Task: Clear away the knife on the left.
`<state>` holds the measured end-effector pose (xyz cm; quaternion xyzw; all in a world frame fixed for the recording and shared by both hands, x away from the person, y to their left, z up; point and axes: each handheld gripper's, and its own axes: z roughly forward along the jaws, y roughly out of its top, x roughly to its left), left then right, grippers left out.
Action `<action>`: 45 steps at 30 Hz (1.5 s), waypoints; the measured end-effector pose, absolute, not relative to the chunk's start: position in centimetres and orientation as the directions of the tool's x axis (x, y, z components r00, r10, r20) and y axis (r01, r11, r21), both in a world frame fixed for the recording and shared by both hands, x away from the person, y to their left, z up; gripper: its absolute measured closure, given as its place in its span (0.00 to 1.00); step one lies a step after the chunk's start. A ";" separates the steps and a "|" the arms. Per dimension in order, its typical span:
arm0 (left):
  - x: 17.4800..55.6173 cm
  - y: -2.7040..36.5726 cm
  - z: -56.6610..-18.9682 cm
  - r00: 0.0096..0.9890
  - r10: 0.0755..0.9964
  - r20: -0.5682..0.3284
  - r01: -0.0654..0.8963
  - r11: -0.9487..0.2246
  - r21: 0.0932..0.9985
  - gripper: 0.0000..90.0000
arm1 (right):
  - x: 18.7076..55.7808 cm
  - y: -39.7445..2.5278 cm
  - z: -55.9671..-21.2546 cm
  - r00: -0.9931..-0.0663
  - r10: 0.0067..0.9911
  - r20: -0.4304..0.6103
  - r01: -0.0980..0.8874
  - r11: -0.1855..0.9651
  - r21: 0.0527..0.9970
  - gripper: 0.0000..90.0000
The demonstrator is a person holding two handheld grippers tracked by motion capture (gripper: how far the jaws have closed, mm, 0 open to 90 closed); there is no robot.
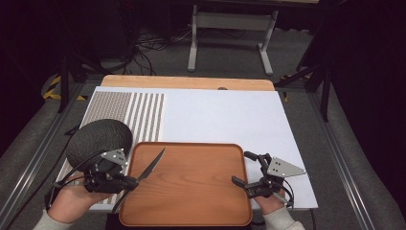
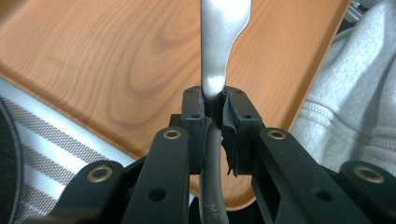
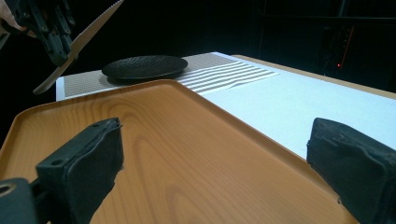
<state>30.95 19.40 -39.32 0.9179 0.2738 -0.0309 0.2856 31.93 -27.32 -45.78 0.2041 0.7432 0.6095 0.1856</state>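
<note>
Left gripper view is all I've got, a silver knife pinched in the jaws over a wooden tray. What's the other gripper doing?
Observer: The right gripper hangs with its jaws spread wide, nothing between them, above the right edge of the rectangular brown wooden tray.
Operator: Which way does my knife point?
Observer: In the high view, the silver table knife slants up and to the right, its tip over the tray's far left corner.
Operator: Is anything else on the table?
Observer: A round black textured plate sits on the striped part of the white mat, just beyond the left gripper.
</note>
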 end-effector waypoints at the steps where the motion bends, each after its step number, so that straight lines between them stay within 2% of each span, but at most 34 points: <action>1: 31.0 19.3 -39.4 0.847 0.485 -0.219 0.524 -0.686 0.506 0.89 | 31.9 -27.3 -45.8 -0.848 0.530 -0.027 0.077 0.174 0.982 0.05; 8: 30.9 18.2 -40.3 0.855 0.466 -0.228 0.513 -0.693 0.506 0.89 | 31.9 -27.3 -45.8 -0.849 0.528 -0.027 0.076 0.173 0.982 0.05; 22: 31.2 16.2 -41.7 0.847 0.485 -0.217 0.526 -0.706 0.474 0.89 | 31.9 -27.3 -45.8 -0.849 0.527 -0.025 0.076 0.170 0.982 0.05; 45: 32.1 15.4 -43.0 0.798 0.566 -0.205 0.595 -0.688 0.416 0.89 | 31.9 -27.4 -45.8 -0.849 0.528 -0.022 0.078 0.166 0.983 0.05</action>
